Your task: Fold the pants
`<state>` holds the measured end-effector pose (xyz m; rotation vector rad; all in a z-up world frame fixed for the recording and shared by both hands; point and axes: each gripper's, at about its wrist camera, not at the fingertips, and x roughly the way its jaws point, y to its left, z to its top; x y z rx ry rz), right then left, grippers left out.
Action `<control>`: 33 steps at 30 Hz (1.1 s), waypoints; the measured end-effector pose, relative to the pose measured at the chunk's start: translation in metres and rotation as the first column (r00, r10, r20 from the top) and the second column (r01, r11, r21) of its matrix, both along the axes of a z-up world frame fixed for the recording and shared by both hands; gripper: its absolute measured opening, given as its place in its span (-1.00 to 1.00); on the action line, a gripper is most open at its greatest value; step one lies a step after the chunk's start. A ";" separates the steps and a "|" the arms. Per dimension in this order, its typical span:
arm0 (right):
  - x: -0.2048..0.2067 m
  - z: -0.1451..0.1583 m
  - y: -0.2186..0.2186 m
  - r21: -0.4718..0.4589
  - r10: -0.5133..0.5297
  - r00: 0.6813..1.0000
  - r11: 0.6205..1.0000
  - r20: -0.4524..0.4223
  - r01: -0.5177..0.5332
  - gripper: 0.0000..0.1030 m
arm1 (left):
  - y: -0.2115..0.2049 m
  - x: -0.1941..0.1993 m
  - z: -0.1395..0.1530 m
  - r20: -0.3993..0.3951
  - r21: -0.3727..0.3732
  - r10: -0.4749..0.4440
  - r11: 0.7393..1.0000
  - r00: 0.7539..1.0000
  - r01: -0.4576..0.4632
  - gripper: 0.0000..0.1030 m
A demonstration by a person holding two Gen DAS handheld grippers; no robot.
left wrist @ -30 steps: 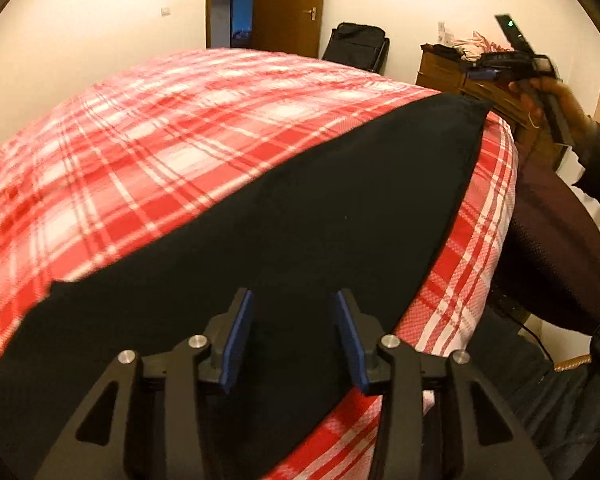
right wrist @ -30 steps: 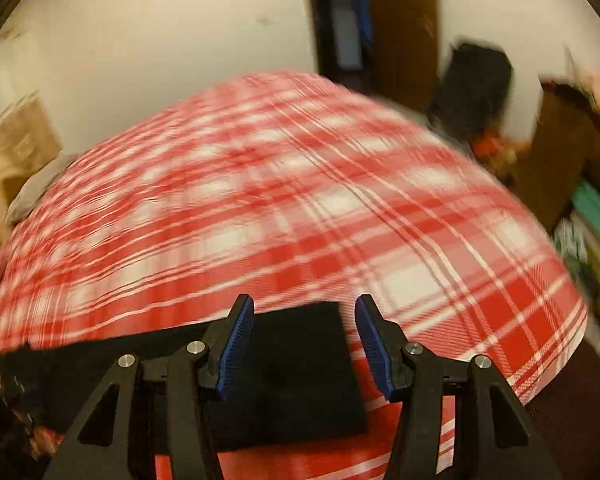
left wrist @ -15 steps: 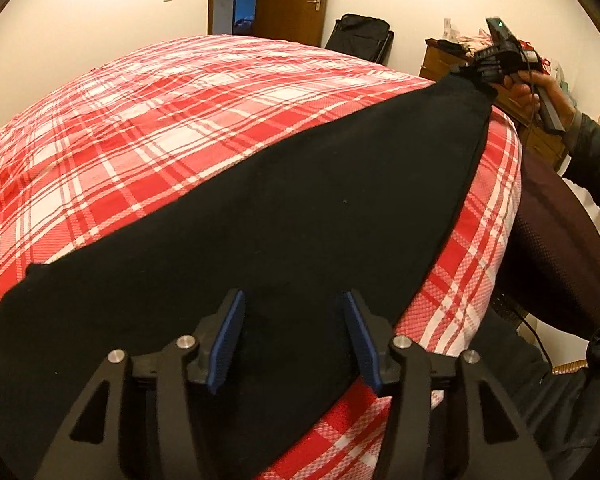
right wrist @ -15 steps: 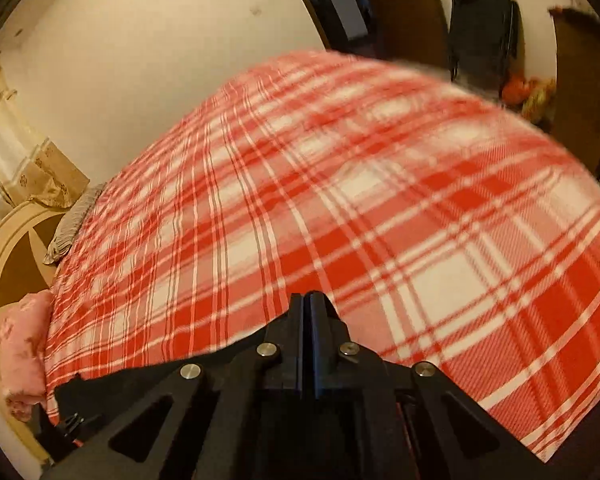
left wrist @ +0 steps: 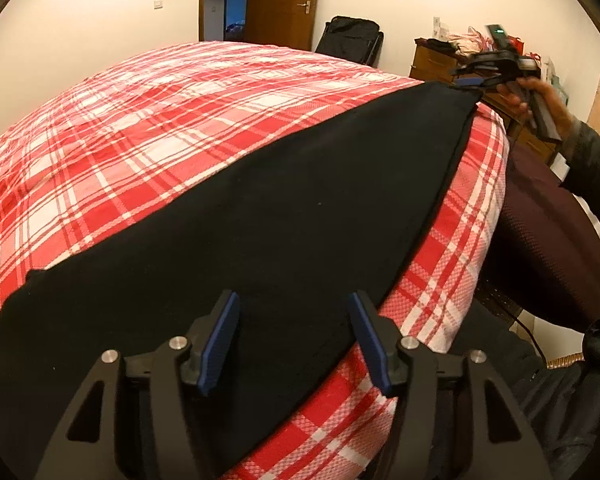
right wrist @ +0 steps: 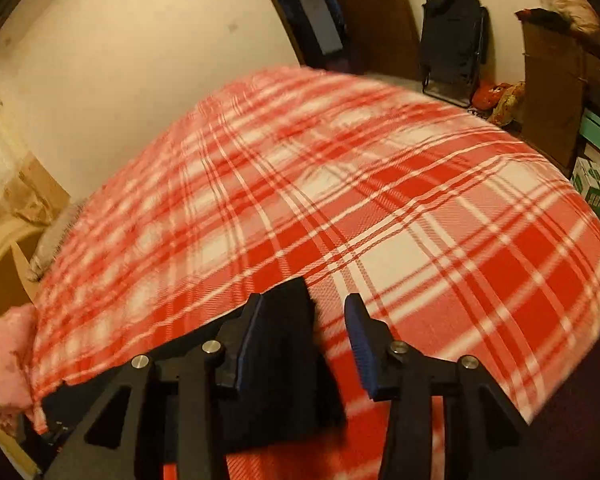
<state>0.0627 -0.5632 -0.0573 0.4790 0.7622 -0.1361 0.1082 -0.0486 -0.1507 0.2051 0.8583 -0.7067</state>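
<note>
On left of bed [left wrist: 148, 128], plaid lies bare out to far wall. Pants [left wrist: 260, 240] run flat along near edge, left end wide, right corner at bed's right edge. Left gripper [left wrist: 294, 340] released, over pants' near hem. Right gripper [right wrist: 306, 340] released, pants corner beside its left finger; bare plaid beyond, far and right.

The left gripper [left wrist: 294, 338] hovers level with its blue-padded jaws spread wide, gripping nothing. The right gripper [right wrist: 302, 342] also stands parted, held by a hand [left wrist: 534, 98] in a dark sleeve.
</note>
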 end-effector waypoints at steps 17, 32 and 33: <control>-0.038 -0.015 0.081 0.050 0.080 0.995 0.996 -0.059 -0.077 -0.15 | -0.056 -0.012 0.021 0.083 -0.002 -0.164 0.986 0.983 0.165 0.18; -0.035 -0.027 0.067 0.132 0.016 1.000 0.991 -0.004 -0.016 -0.15 | -0.095 -0.002 0.000 0.042 0.078 -0.227 0.972 0.973 0.224 -0.13; -0.036 -0.027 0.066 0.134 0.007 1.000 0.991 0.002 -0.008 -0.15 | -0.097 -0.002 0.000 0.042 0.083 -0.231 0.970 0.972 0.227 -0.18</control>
